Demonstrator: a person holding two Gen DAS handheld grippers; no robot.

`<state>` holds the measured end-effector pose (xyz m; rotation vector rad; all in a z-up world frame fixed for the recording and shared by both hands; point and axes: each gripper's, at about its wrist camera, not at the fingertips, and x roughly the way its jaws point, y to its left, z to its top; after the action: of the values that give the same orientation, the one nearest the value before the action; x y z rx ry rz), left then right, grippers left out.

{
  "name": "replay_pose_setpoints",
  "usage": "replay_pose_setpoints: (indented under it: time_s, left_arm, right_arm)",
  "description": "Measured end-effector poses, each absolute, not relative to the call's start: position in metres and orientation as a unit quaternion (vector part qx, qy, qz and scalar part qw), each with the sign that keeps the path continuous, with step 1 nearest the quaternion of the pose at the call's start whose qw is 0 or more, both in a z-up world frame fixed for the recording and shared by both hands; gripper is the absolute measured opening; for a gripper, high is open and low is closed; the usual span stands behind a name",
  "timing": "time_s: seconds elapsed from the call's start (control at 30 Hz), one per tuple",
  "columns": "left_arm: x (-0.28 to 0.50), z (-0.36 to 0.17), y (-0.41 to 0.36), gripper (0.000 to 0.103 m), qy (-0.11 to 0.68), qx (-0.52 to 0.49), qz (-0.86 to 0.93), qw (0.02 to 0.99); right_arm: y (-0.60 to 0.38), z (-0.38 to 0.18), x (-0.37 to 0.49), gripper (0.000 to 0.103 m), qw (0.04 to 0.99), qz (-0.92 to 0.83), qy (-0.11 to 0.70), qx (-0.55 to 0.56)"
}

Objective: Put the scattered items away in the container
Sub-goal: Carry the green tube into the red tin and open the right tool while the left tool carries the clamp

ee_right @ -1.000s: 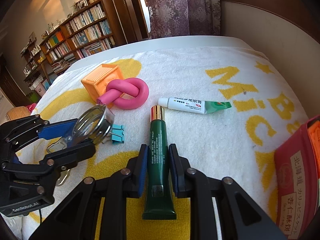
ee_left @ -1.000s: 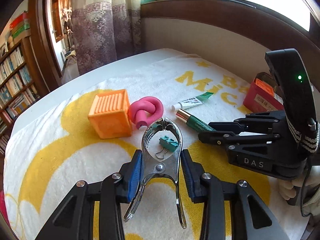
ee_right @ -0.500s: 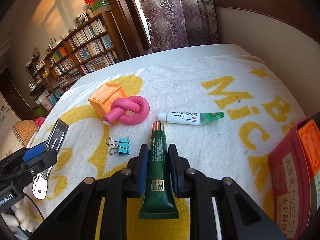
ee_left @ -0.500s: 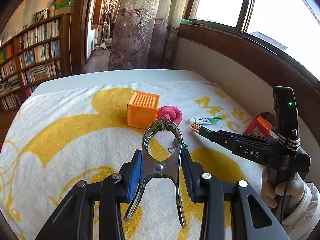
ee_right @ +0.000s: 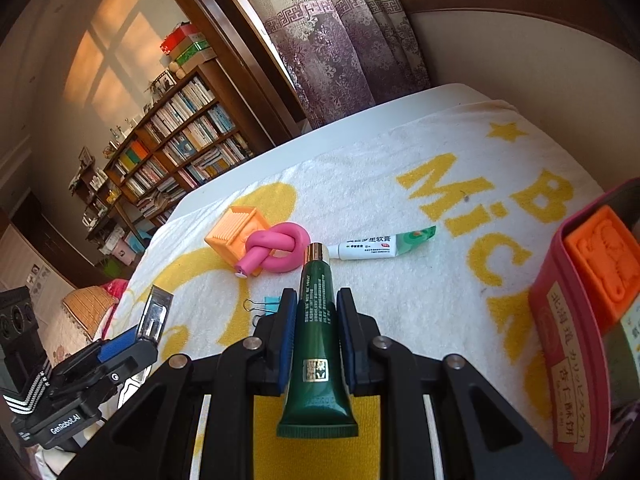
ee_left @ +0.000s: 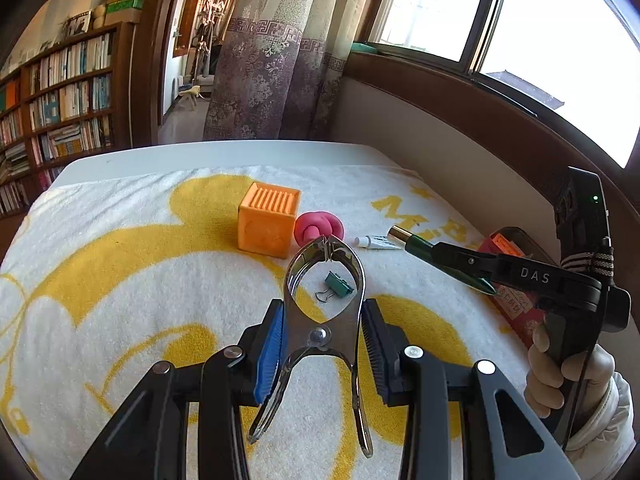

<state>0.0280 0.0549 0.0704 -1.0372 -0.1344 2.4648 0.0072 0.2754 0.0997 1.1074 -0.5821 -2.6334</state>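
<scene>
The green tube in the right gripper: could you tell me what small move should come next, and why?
Probably carry the green tube to the right, over the red container. The right gripper is shut on the tube, which is clear of the towel, and the container sits just beside it.

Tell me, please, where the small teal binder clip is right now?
The teal binder clip lies on the towel, seen through the held metal clamp in the left wrist view, nearer than the pink knot.

A white-and-yellow terry towel (ee_left: pixel 120 264) covers the white table (ee_left: pixel 208 156), bearing an orange ribbed cube (ee_left: pixel 267 220), pink knotted foam tube (ee_left: pixel 320 229), white ointment tube (ee_right: pixel 380 247), teal binder clip (ee_left: pixel 338 285) and red tin (ee_right: pixel 568 360).
</scene>
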Motion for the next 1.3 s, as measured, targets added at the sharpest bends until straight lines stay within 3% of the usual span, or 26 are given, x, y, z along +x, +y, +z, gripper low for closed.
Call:
replay_pose_setpoints:
  time_s: [0.37, 0.87, 1.3]
  left_arm:
    - [0.038, 0.073, 0.067, 0.040, -0.039, -0.377, 0.891, 0.251]
    - [0.055, 0.085, 0.108, 0.040, -0.032, -0.382, 0.875, 0.296]
    - [0.071, 0.097, 0.172, 0.040, 0.006, -0.382, 0.862, 0.333]
  right_arm:
    - [0.316, 0.135, 0.092, 0.022, 0.044, -0.923, -0.225, 0.308]
    - [0.413, 0.151, 0.167, 0.022, -0.161, -0.934, -0.163, 0.275]
    - [0.433, 0.130, 0.175, 0.023, -0.147, -0.930, -0.148, 0.304]
